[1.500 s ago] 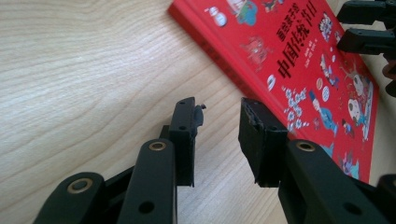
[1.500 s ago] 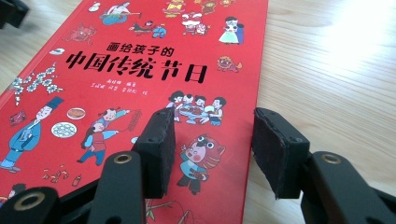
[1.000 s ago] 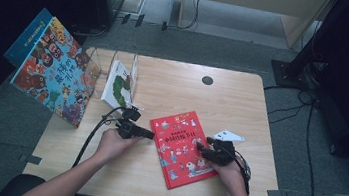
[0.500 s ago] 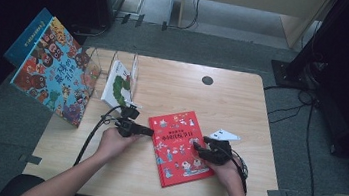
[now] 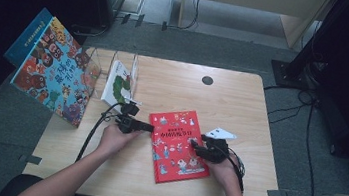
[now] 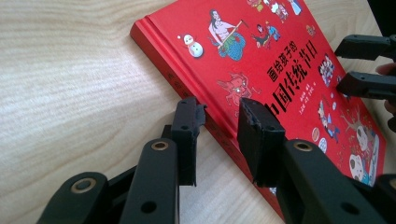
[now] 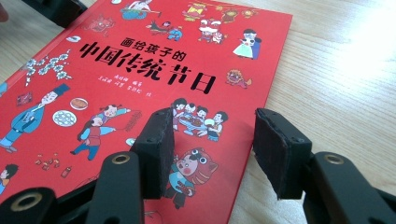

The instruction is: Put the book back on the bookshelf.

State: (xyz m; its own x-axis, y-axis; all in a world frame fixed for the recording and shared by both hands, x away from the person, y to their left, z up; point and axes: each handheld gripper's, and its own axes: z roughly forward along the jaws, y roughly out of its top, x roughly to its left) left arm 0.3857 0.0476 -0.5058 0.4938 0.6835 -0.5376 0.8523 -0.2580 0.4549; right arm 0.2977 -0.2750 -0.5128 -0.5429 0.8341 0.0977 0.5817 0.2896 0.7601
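High view: red hardcover picture book (image 5: pixel 177 145) lies flat and closed on the pale wooden table (image 5: pixel 242 106), near its front edge; not yet lifted. Left gripper (image 6: pixel 219 122) partly open, straddling the spine edge, not clearly pinching. Right gripper (image 7: pixel 212 145) about half open, straddling the opposite cover edge, gripping nothing.

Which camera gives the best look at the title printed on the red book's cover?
The right gripper view: the red book lies close, with the black title upright and sharp. The left gripper view has it slanted, with the left claw straddling the spine edge. The high view shows the whole cover, the title too small to read.
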